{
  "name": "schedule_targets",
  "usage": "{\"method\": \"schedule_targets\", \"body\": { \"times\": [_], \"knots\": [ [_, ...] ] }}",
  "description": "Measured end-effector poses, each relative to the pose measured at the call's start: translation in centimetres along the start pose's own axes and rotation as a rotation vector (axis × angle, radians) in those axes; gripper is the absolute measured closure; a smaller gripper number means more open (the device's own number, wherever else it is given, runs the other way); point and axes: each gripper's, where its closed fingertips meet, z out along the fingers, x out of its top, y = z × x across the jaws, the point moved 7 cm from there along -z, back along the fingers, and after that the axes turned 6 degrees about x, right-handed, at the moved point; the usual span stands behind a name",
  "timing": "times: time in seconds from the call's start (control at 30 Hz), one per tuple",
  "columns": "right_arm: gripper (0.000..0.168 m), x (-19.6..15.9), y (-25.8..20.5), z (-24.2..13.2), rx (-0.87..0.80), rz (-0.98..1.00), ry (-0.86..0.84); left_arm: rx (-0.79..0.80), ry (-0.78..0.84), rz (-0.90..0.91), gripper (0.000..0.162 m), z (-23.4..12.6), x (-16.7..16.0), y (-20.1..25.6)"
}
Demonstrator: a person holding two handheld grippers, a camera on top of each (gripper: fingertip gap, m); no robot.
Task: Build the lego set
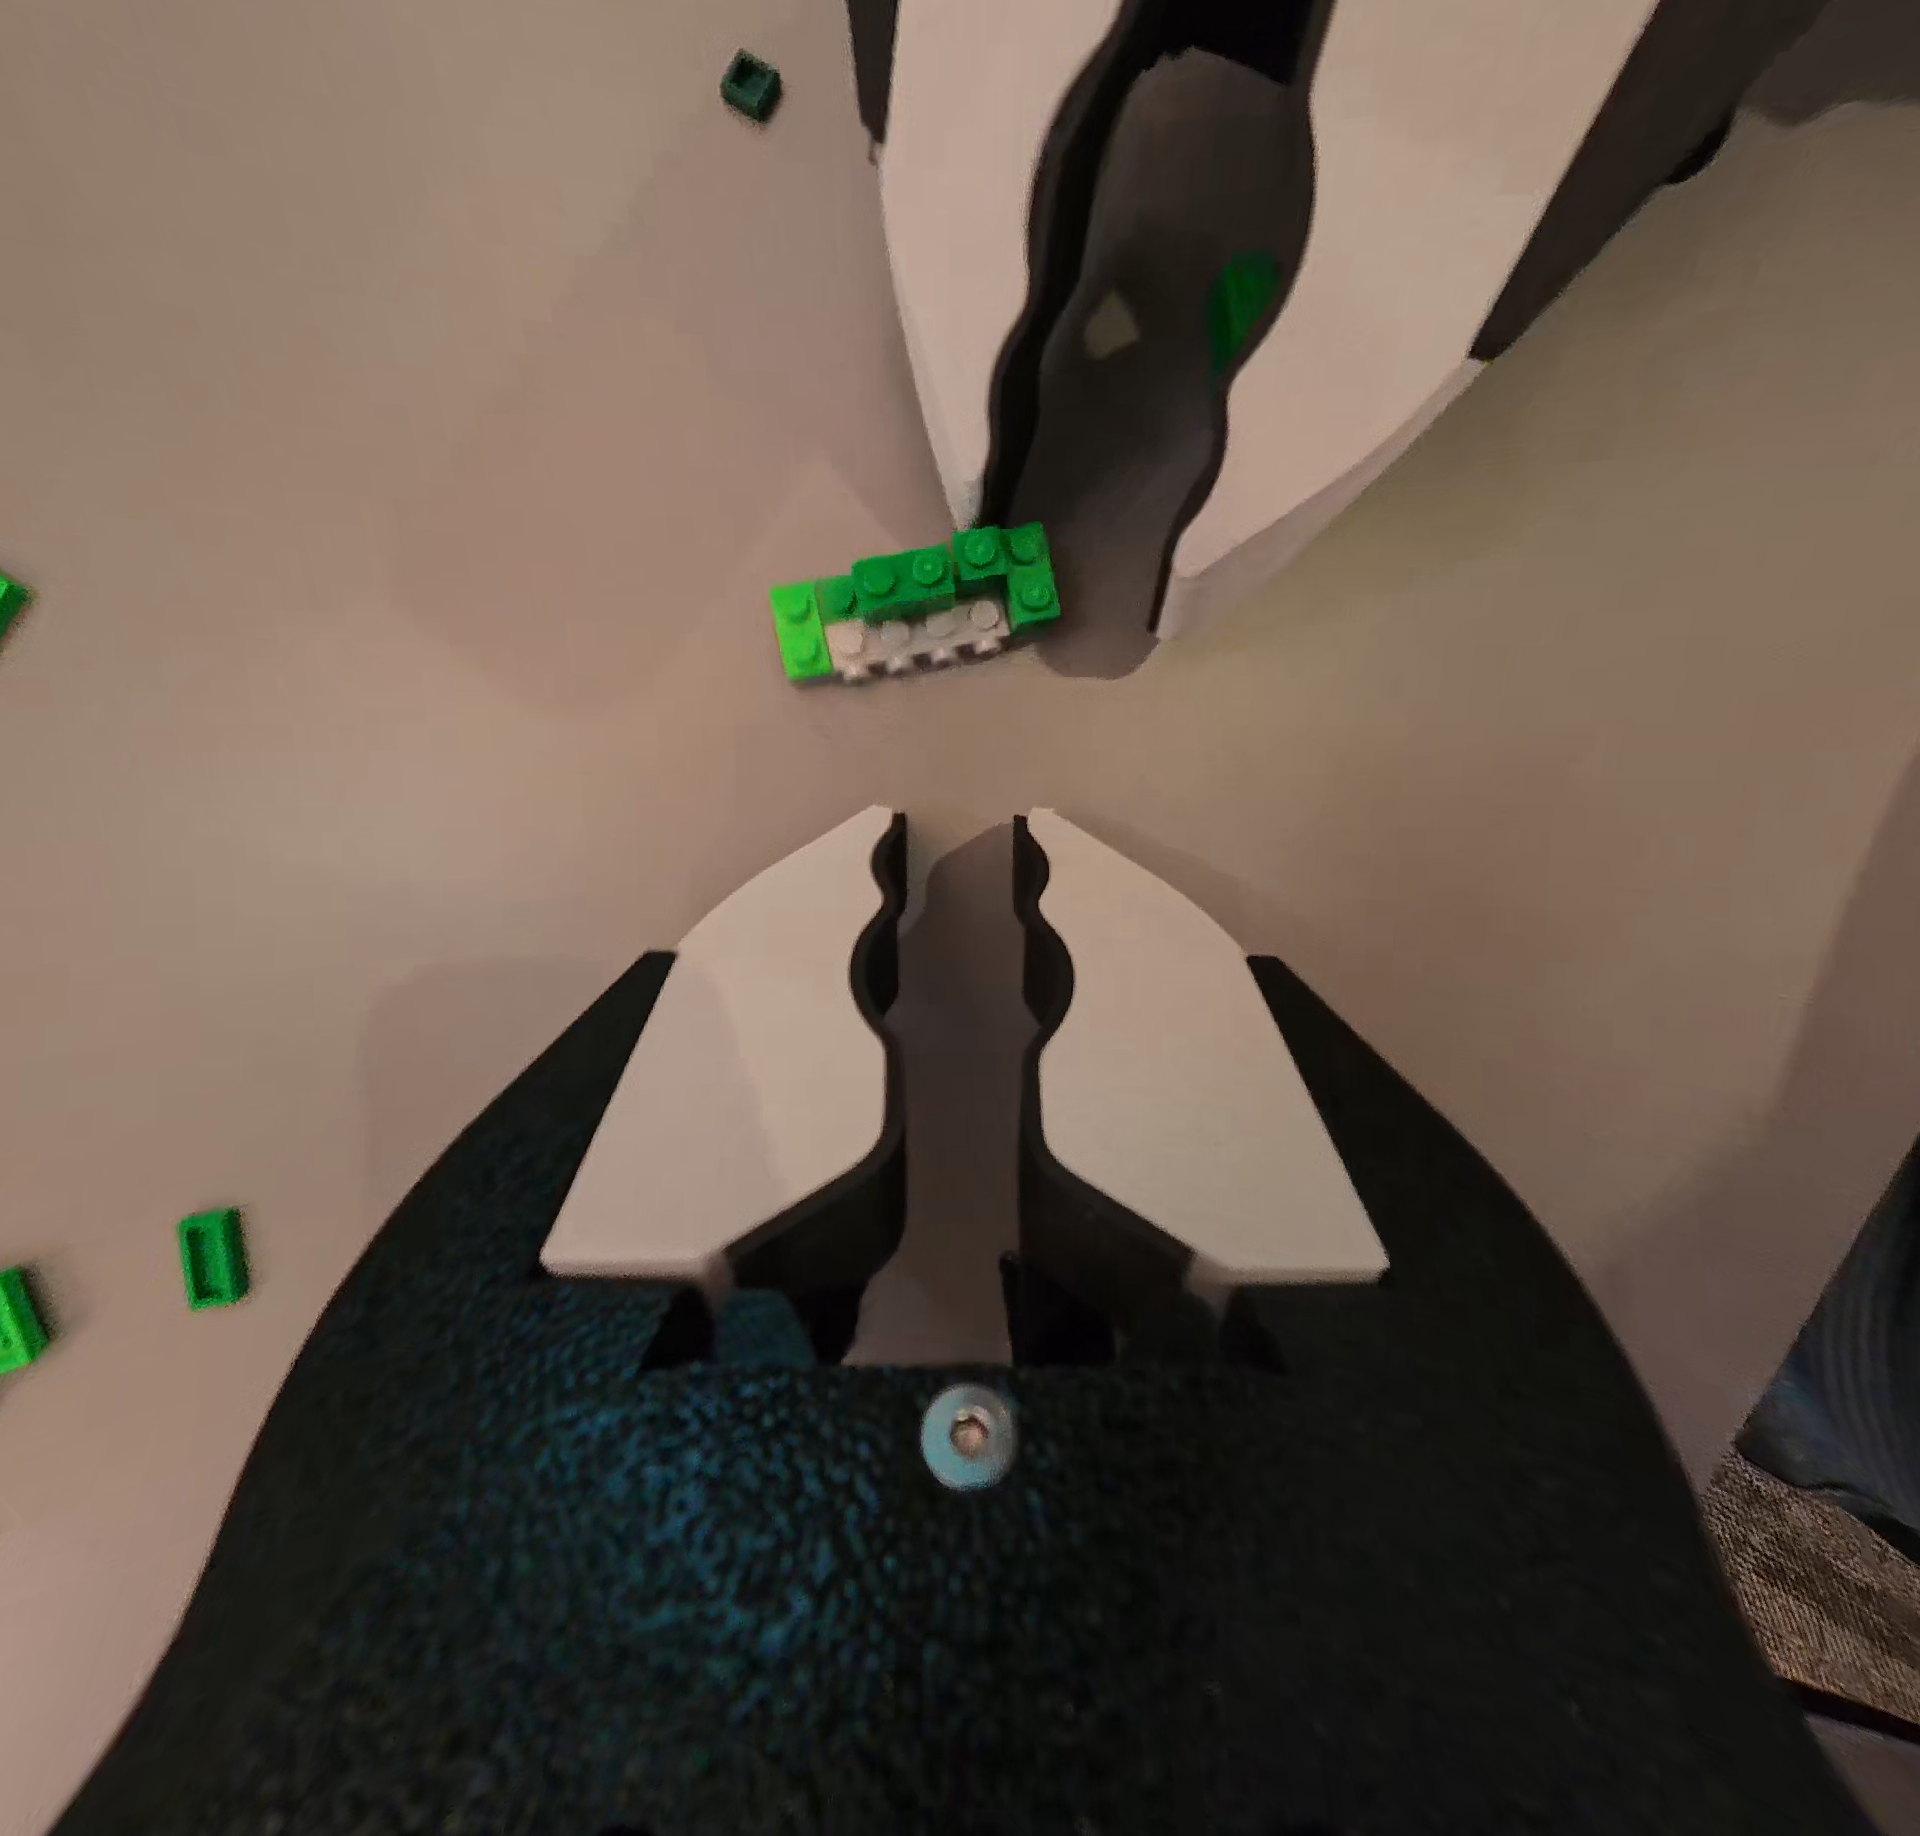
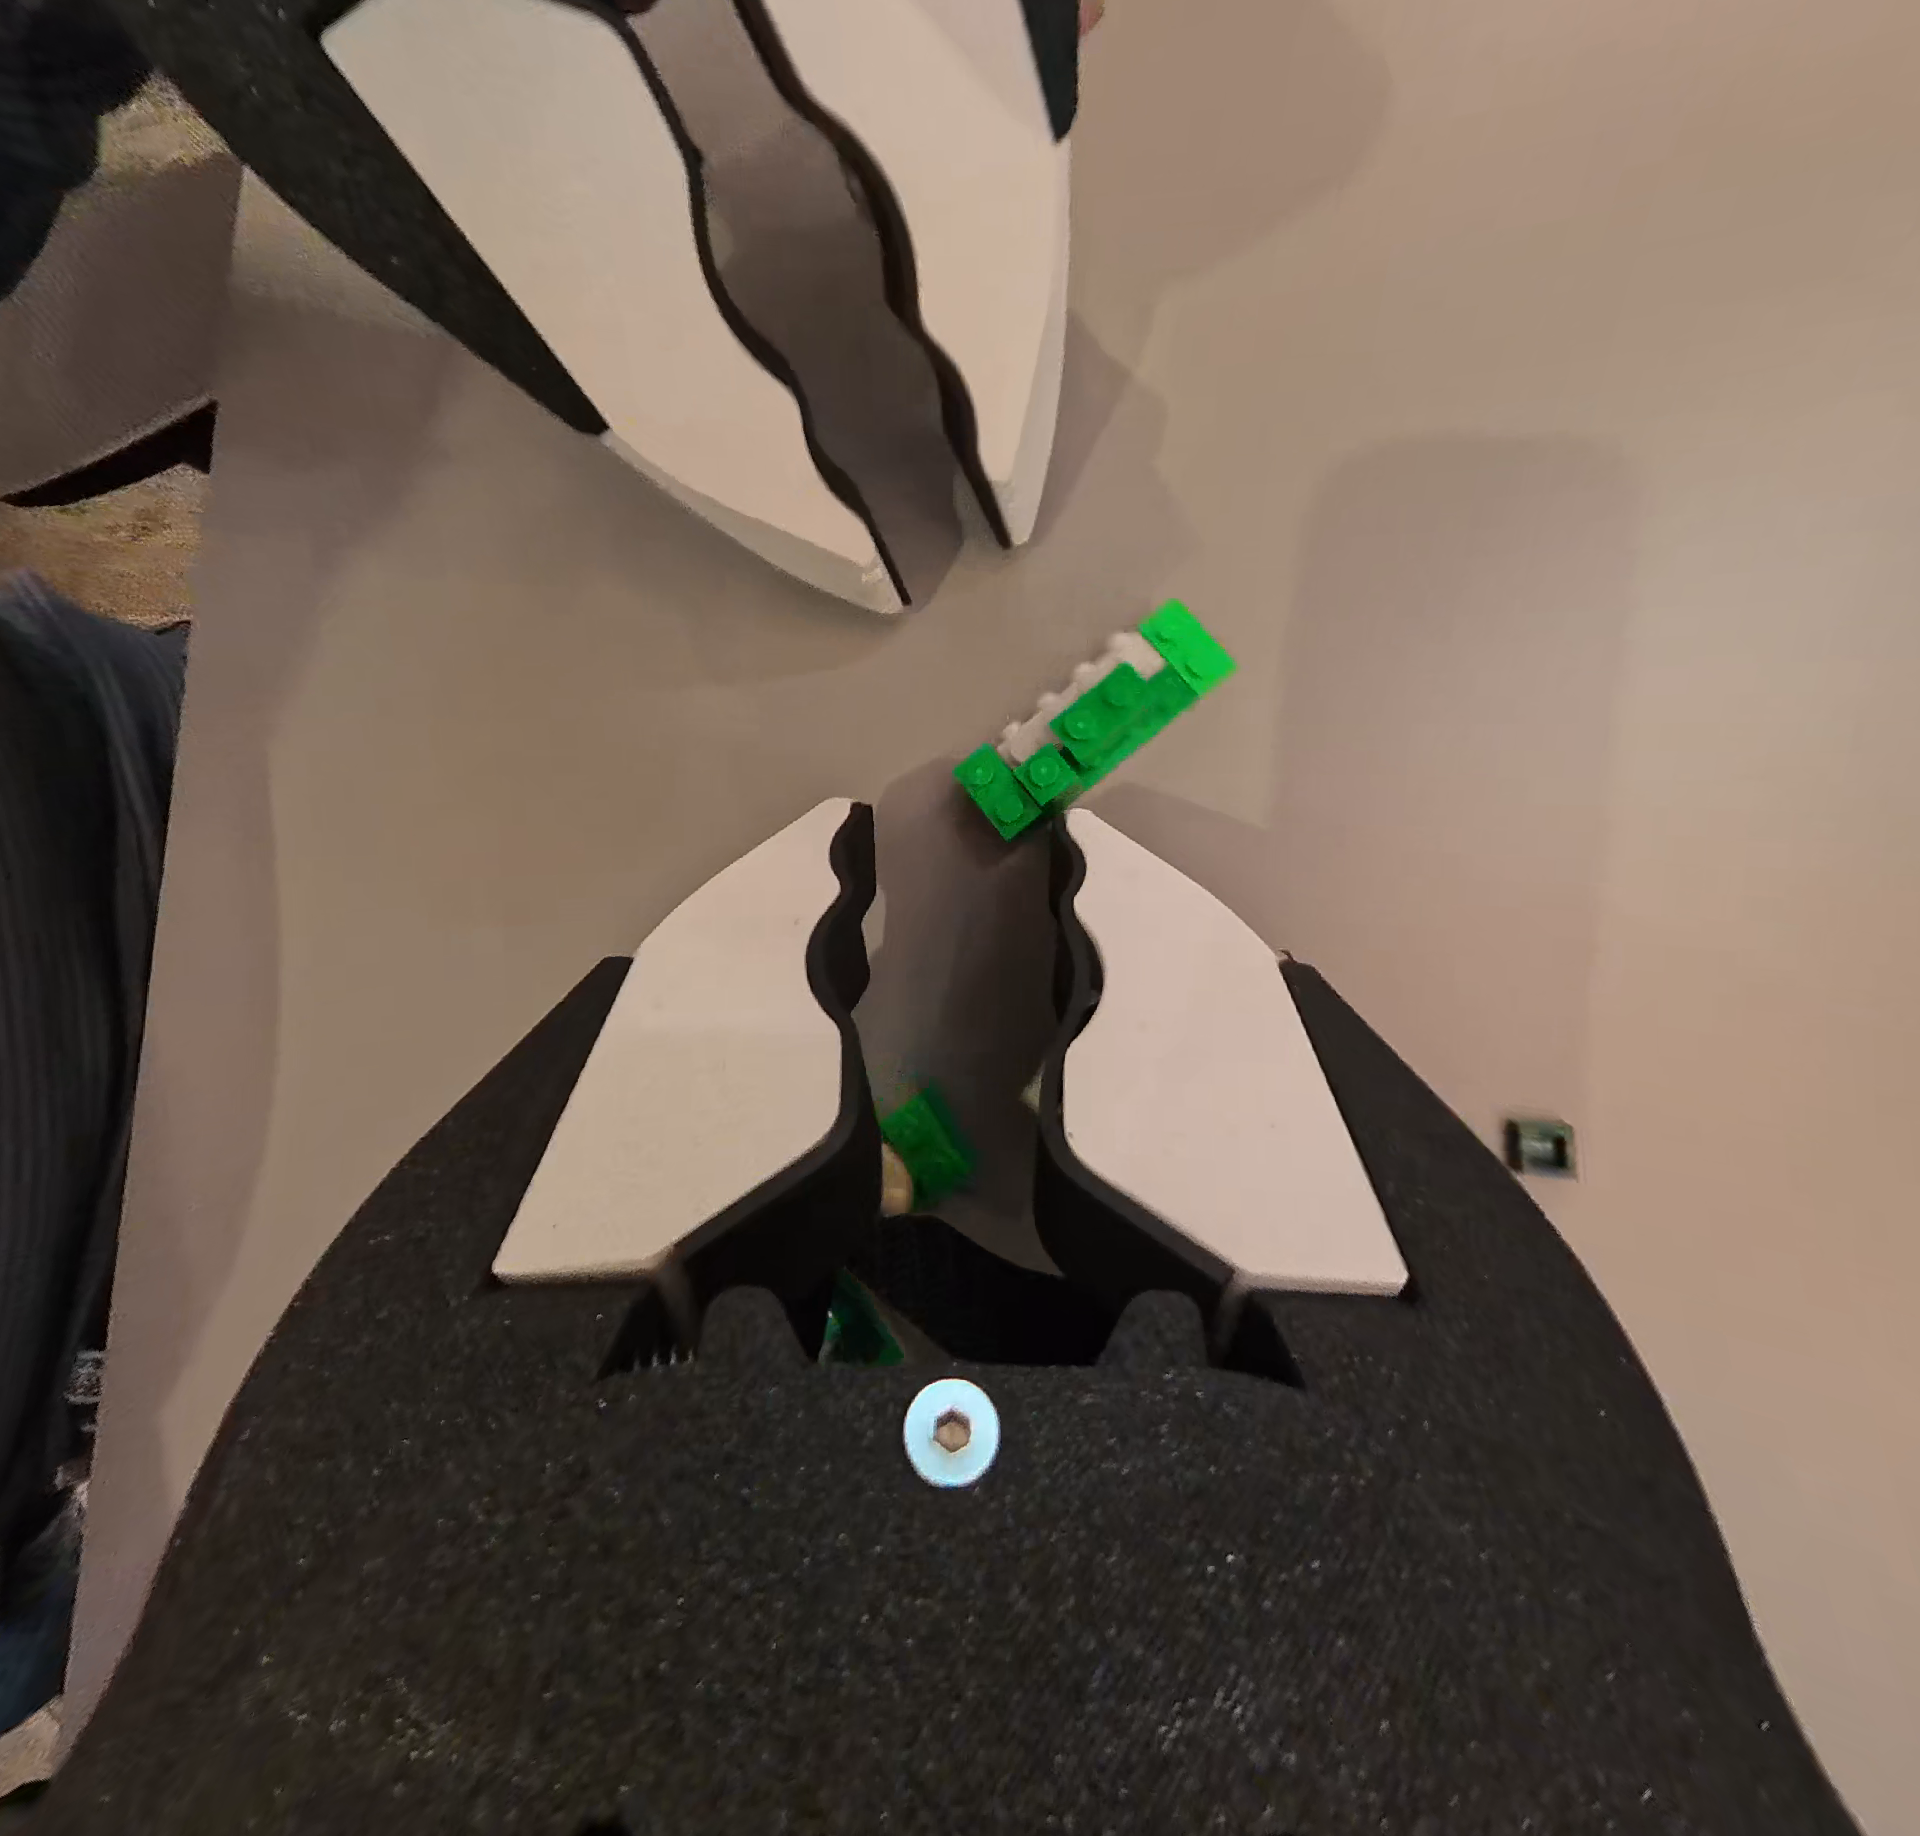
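- Left claw (image 1: 961, 830), left wrist view: fingers apart by a narrow gap, nothing between them, tips over bare tabletop (image 1: 416, 436).
- Green-and-grey lego assembly (image 1: 914, 602) lies flat on the tabletop just ahead of those tips.
- Right claw (image 1: 1070, 581) comes in from the top, fingers apart, one tip right at the assembly's far end; can't tell if touching.
- Loose pieces: dark green small brick (image 1: 750, 88) upper left, bright green plate (image 1: 213, 1258) lower left, more green bits at the left edge.
- Right claw (image 2: 961, 815), right wrist view: fingers parted, not clamped on anything; right tip sits at the assembly's near end.
- Lego assembly (image 2: 1096, 721) runs diagonally away up-right on the tabletop (image 2: 1558, 436).
- Green piece (image 2: 925, 1147) visible deep between the fingers near the claw base; held or lying below, can't tell.
- Left claw (image 2: 951, 571) enters from top, fingers slightly apart, near the assembly but clear of it.
- Small dark green brick (image 2: 1541, 1147) sits off to the right.
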Motion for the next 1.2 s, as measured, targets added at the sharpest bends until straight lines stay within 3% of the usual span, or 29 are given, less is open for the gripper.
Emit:
{"method": "schedule_targets", "body": {
  "times": [0.03, 0.37, 0.6, 0.7, 1.0, 1.2],
  "knots": [
    [0.137, 0.1, -0.3, 0.2, 0.003, -0.008, -0.003, 0.010, 0.000, -0.006, 0.143, -0.3, -0.2, 0.0],
    [0.136, 1.6, -3.2, 1.7, 0.022, -0.112, -0.011, 0.099, 0.000, -0.067, 0.133, -2.7, -2.0, -0.2],
    [0.142, 0.0, -2.6, -3.3, -0.169, -0.136, 0.285, 0.173, 0.179, -0.134, 0.104, -1.9, -1.1, 1.7],
    [0.144, -1.1, -2.2, -4.5, -0.266, -0.141, 0.410, 0.267, 0.175, -0.123, 0.110, -0.9, -0.6, 1.9],
    [0.144, -2.6, -1.5, -6.9, -0.589, -0.196, 0.568, 0.300, 0.160, -0.145, 0.127, -0.4, 0.1, -0.2],
    [0.145, -3.7, -0.8, -8.1, -0.603, -0.143, 0.624, 0.231, 0.042, -0.086, 0.135, 0.8, 0.6, -2.1]
  ]
}}
